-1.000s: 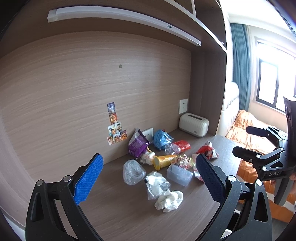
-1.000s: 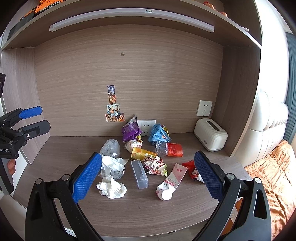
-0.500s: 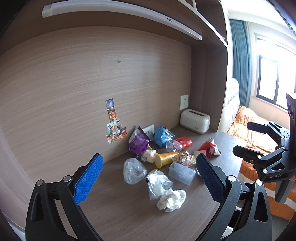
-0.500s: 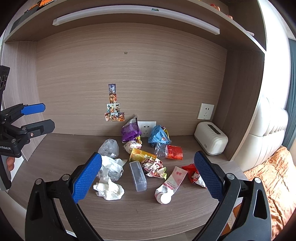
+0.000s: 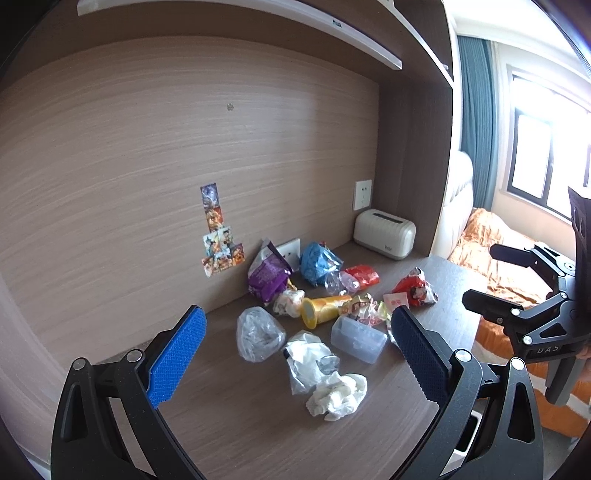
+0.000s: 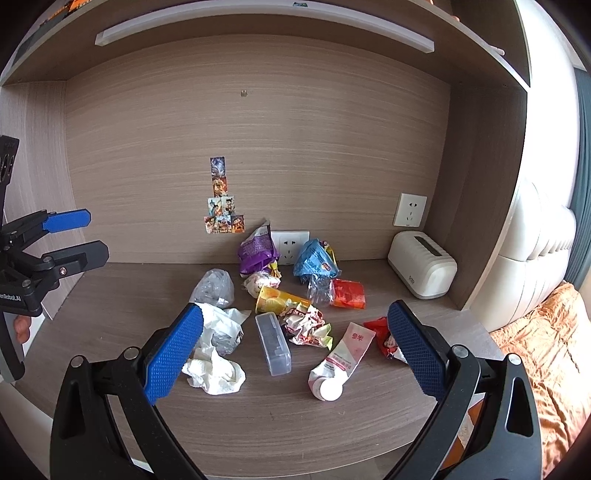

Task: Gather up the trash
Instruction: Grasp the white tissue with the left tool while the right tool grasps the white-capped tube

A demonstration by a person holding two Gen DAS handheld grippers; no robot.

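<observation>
A pile of trash lies on the wooden desk point(image 6: 258, 417): a crumpled white tissue point(image 6: 214, 373), a clear plastic box point(image 6: 273, 343), a white and pink tube point(image 6: 343, 358), a yellow cup point(image 6: 277, 299), a purple bag point(image 6: 256, 251), a blue bag point(image 6: 314, 256), red wrappers point(image 6: 349, 293) and a clear bag point(image 6: 214, 286). My right gripper point(image 6: 295, 350) is open and empty above the desk front, over the pile. My left gripper point(image 5: 295, 354) is open and empty at the desk's left side, facing the tissue point(image 5: 338, 395) and box point(image 5: 358, 338).
A white toaster-like box point(image 6: 423, 266) stands at the back right by a wall socket point(image 6: 410, 210). Stickers point(image 6: 223, 206) are on the back panel. A shelf with a light bar point(image 6: 258, 26) hangs overhead. An orange bed point(image 6: 546, 343) lies right of the desk.
Both grippers have moved closer to the trash pile and tilted down a little. Both stay open and empty.
</observation>
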